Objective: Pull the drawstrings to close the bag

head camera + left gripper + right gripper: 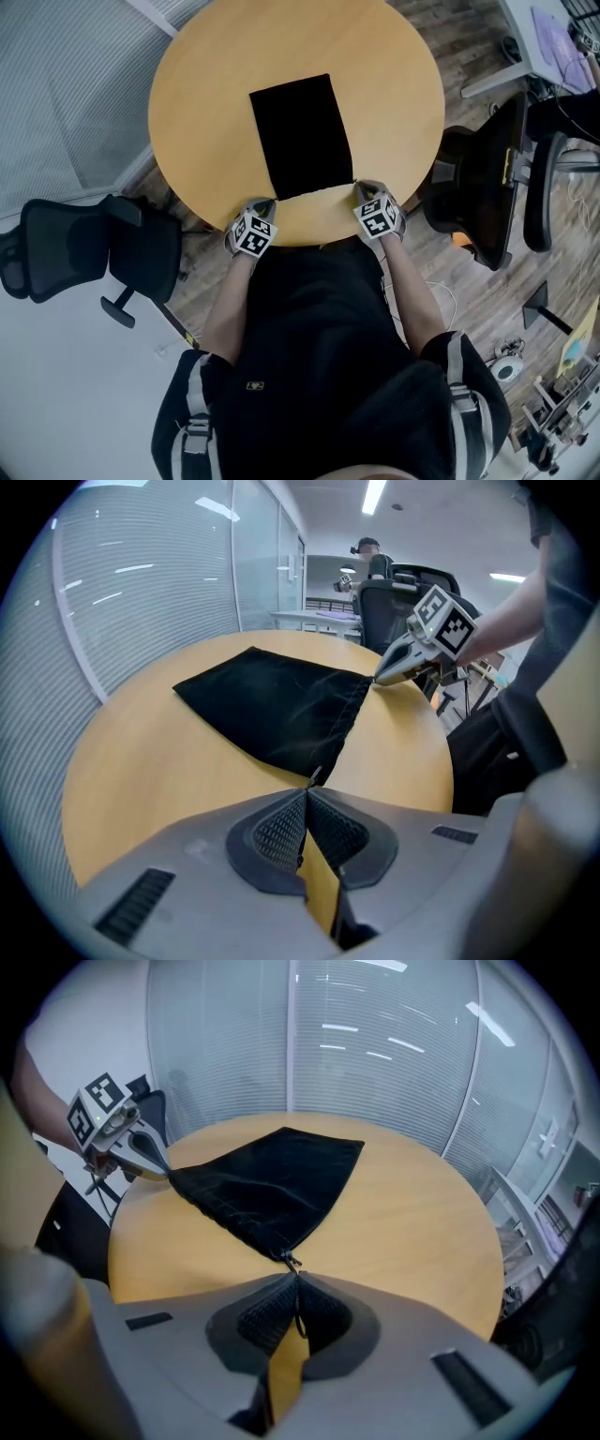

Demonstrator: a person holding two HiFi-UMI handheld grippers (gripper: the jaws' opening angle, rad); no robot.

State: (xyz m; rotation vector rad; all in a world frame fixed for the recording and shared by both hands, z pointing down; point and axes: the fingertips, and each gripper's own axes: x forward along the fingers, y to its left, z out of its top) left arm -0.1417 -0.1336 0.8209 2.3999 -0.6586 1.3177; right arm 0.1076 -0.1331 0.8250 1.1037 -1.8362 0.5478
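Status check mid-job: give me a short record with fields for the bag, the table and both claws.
bag: black, flat on table, mouth edge nearest the person, not gathered
table: round, wooden
left claw: shut on left drawstring at the bag's near corner
right claw: shut on right drawstring at the other near corner

black bag (301, 136) on table (197, 103); left gripper (270, 202), right gripper (359, 188) at near corners

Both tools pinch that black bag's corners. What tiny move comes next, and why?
Probably draw the left gripper and right gripper apart, sideways. Each has its jaws shut on a drawstring at the near edge of the black bag, and that mouth lies flat, not yet gathered.
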